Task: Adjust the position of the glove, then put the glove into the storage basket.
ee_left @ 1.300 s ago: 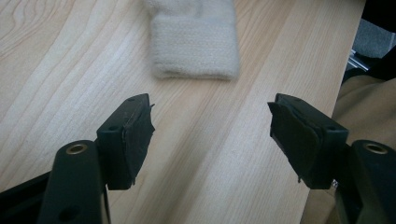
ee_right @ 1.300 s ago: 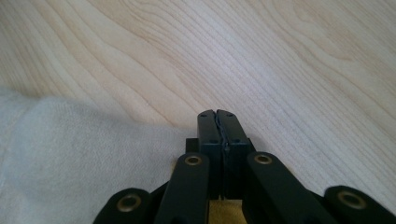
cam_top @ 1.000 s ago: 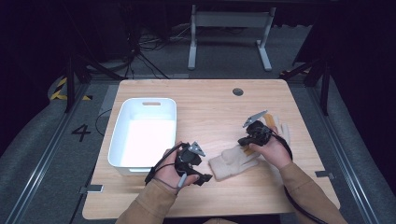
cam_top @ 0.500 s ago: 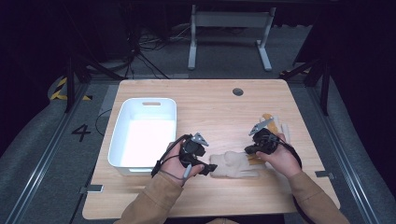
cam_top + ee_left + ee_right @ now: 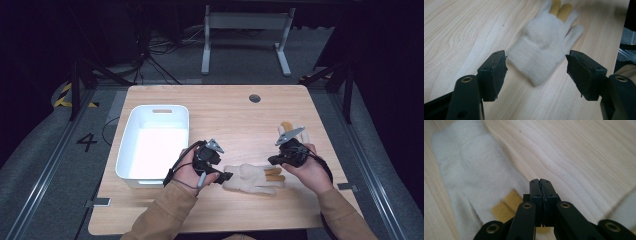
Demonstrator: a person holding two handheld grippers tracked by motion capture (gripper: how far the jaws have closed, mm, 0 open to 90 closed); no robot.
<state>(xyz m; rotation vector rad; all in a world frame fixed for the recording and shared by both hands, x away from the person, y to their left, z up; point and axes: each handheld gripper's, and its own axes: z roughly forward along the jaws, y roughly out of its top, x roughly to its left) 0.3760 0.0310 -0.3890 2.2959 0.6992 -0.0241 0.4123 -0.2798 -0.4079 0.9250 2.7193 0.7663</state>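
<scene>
The left gripper (image 5: 226,176) sits low and centre-left in the high view, its jaws spread wide and just closing a little, with nothing pressed between them; in the left gripper view the cuff of the cream glove (image 5: 544,47) lies on the wood between and just beyond the two black pads, which stand clear of it on either side. The right gripper (image 5: 541,185) has its jaws pressed flat together on nothing; in its own view the tips hover above bare wood just beside the glove's yellow fingertips, and in the high view it sits at centre-right, near the glove's finger end.

The glove (image 5: 252,178) lies flat in the lower middle of the high view, cuff toward the left gripper, fingers toward the right one, two of them tipped in yellow; a second glove (image 5: 300,132), of the same cream and yellow, lies behind the right gripper, partly hidden by it.

The table (image 5: 230,112) is pale wood with a small dark round hole near its far edge; a white bin (image 5: 131,150) stands on its left half, near the left hand; around the table the floor is grey and the room dark, with a metal stand (image 5: 245,35) at the top centre and a painted number four at the left.
</scene>
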